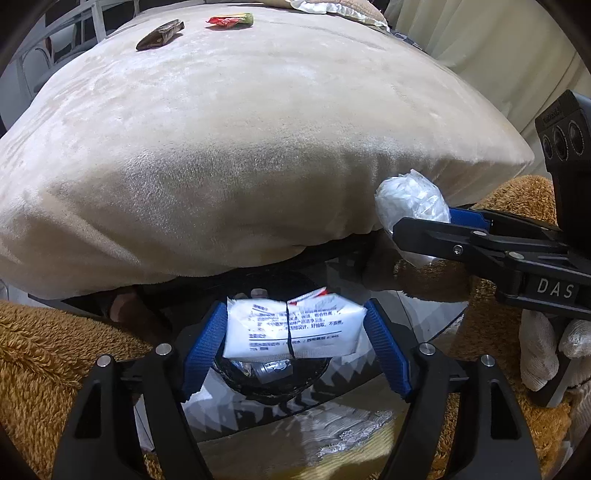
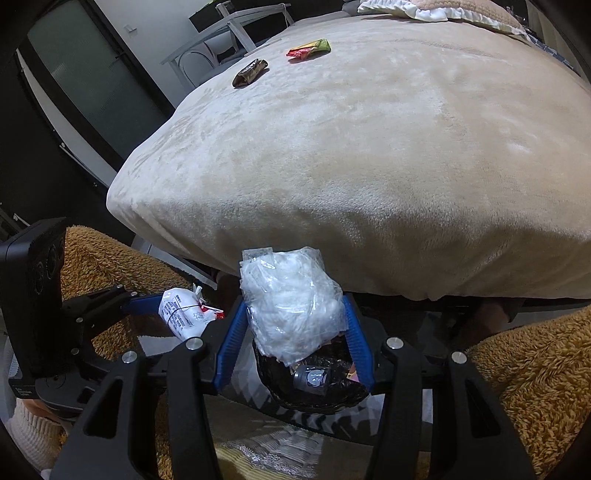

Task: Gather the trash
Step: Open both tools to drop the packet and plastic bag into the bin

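Observation:
My left gripper [image 1: 295, 328] is shut on a white printed packet [image 1: 291, 326], held over a black-lined trash bin [image 1: 273, 384] with trash inside. My right gripper [image 2: 295, 321] is shut on a crumpled clear plastic bag [image 2: 291, 306], held above the same bin [image 2: 317, 384]. The right gripper and its bag [image 1: 410, 201] show at the right of the left wrist view. The left gripper and its packet [image 2: 184, 314] show at the left of the right wrist view. A brown wrapper [image 1: 160, 35] [image 2: 250, 73] and a red-green wrapper [image 1: 231, 20] [image 2: 308, 48] lie on the beige bed [image 1: 240, 140] [image 2: 369, 166].
Brown fluffy blankets [image 1: 40, 354] [image 2: 535, 369] flank the bin on both sides. A pillow [image 2: 443, 11] lies at the bed's far end. A white metal chair [image 2: 221, 33] and a dark door [image 2: 85, 85] stand at the left.

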